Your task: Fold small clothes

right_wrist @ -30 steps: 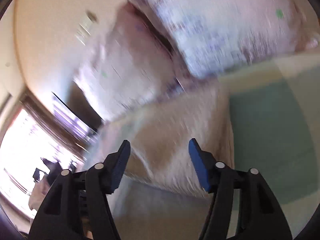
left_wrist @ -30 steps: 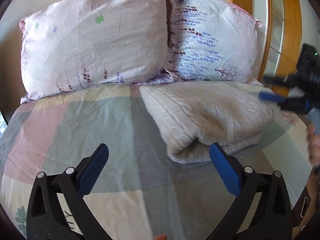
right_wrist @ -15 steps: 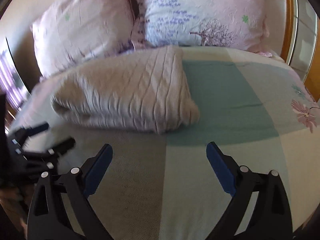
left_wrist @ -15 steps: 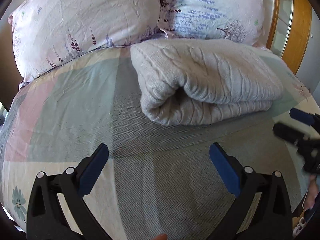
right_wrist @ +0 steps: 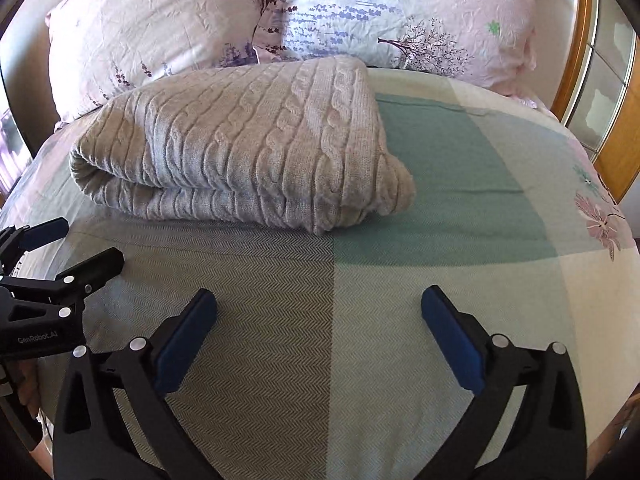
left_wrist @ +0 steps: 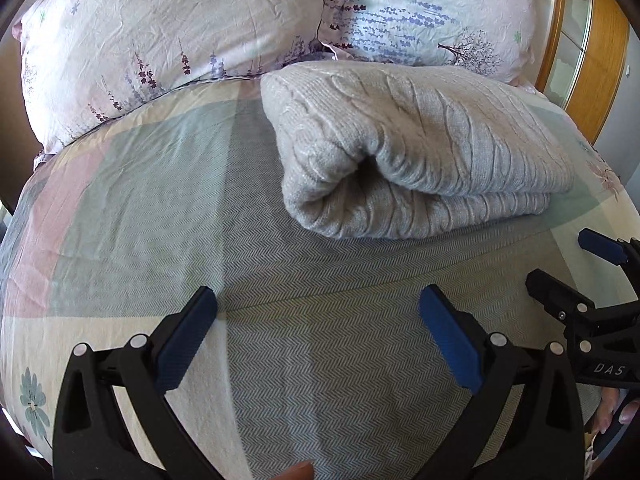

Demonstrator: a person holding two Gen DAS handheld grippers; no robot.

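Observation:
A beige cable-knit sweater (left_wrist: 412, 148) lies folded in a thick bundle on the bed, in front of the pillows; it also shows in the right wrist view (right_wrist: 248, 144). My left gripper (left_wrist: 318, 328) is open and empty, hovering over the bedspread short of the sweater's near fold. My right gripper (right_wrist: 320, 328) is open and empty, also short of the sweater. Each gripper shows in the other's view: the right one at the right edge (left_wrist: 576, 272), the left one at the left edge (right_wrist: 68, 248).
Two floral pillows (left_wrist: 168, 36) (left_wrist: 432, 12) lean at the head of the bed. The patchwork bedspread (left_wrist: 160, 184) covers the mattress. A wooden frame with glass panes (right_wrist: 600, 80) stands on the right.
Both grippers have come down and closer to the bed in front of the sweater. The right view swung from a blurred tilt to level. Both jaws stay open.

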